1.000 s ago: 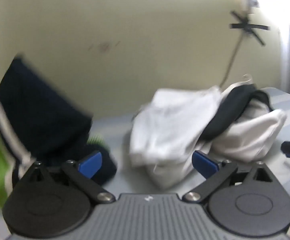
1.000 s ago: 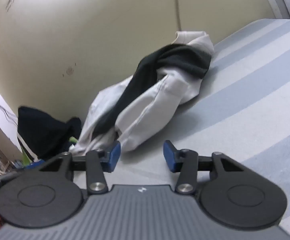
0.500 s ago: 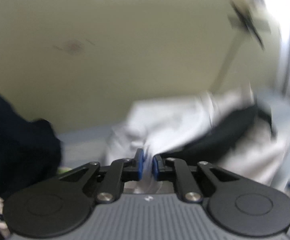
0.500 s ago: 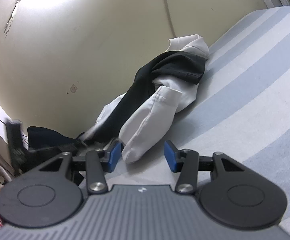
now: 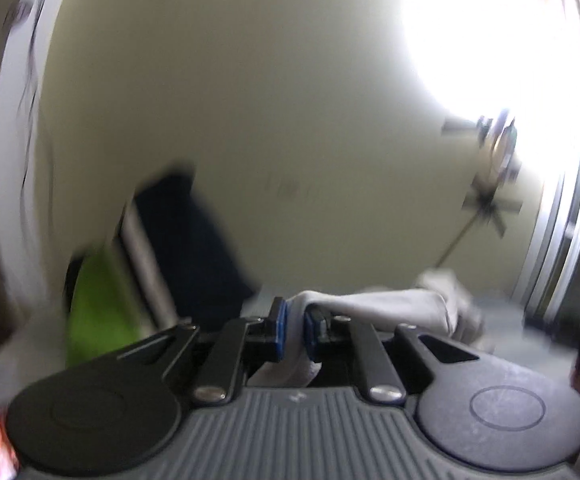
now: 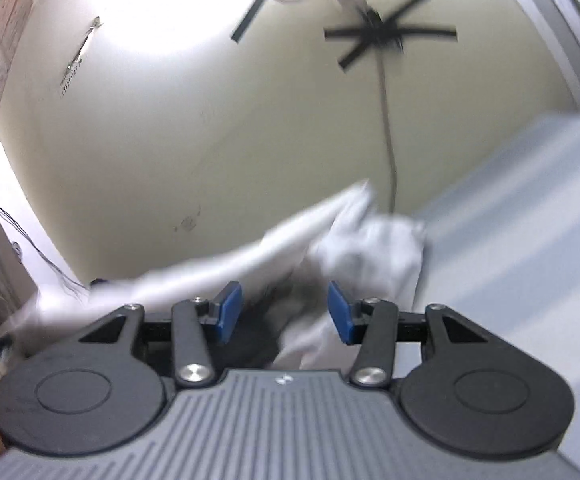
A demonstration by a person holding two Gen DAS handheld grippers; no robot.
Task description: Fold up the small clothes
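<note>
Left gripper (image 5: 294,330): the blue pads are pinching a fold of the white garment (image 5: 389,310), the jaws having just been closing, with cloth filling the narrow gap between them. The bite is looking thin, only an edge of fabric. Right gripper (image 6: 284,312): jaws are standing about half open, pads not pressing on anything; white cloth and a dark patch are lying in the gap just ahead.

Outward from the left claw, the garment is stretching as a taut band toward the rest of its bulk (image 6: 369,240), which is bunching on the striped grey bedsheet (image 6: 509,216) near the cream wall (image 5: 250,120). A dark navy garment (image 5: 194,248) and a lime-green cloth (image 5: 98,304) are sitting to the left, beside the held piece.

Risks, as judged:
- The thin pinch is likely slipping out if the pull continues hard, since the cloth's bulk is dragging against it.
- The dark piece tangled in the white one is probably coming along, spoiling a clean spread.
- The right claw, closing where it is, is risking a grab of both layers.
- Heavy blur is making the exact cloth edges unreadable.
</note>
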